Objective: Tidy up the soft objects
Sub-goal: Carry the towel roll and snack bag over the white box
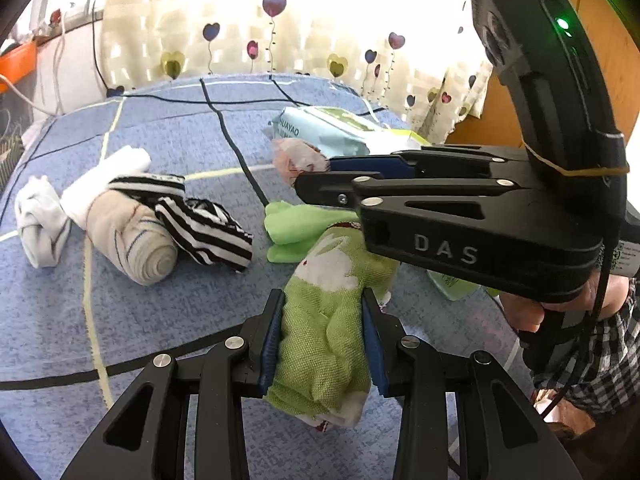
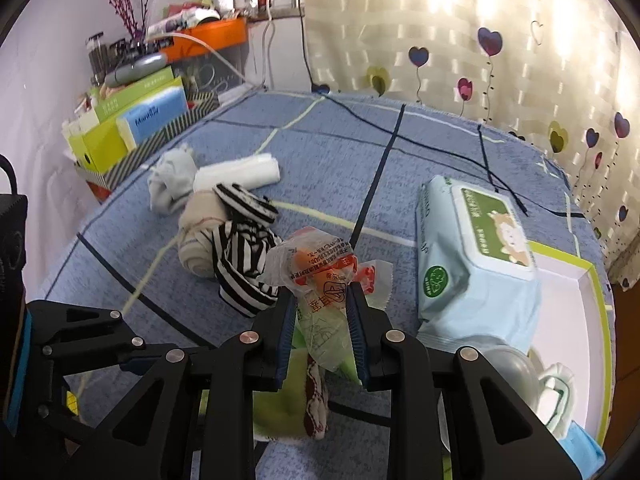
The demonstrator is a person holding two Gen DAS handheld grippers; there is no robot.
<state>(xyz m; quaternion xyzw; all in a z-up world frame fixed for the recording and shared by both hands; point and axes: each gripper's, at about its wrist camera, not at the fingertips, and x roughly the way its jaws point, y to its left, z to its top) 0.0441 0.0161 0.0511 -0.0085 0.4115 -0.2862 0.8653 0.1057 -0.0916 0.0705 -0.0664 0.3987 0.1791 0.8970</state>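
My left gripper (image 1: 323, 300) is shut on a bunched green sock with a white rabbit (image 1: 324, 320), held just above the blue bedspread (image 1: 160, 320). My right gripper (image 2: 320, 300) is shut on a crinkled clear plastic packet with orange print (image 2: 320, 268). In the left wrist view the right gripper (image 1: 316, 174) reaches in from the right, with the packet (image 1: 298, 158) at its tips. Below it lies a folded green cloth (image 1: 296, 228). A rolled beige sock (image 1: 136, 236), a black-and-white striped sock (image 1: 208, 228), a knotted white sock (image 1: 40, 220) and a white roll (image 1: 112, 176) lie together at the left.
A pale blue pack of wet wipes (image 2: 472, 264) rests partly on a white box with a green rim (image 2: 568, 300) at the right. Cardboard boxes (image 2: 132, 132) line the bed's far left edge. A heart-print curtain (image 2: 480, 40) hangs behind. A person's hand and checked sleeve (image 1: 592, 340) hold the right gripper.
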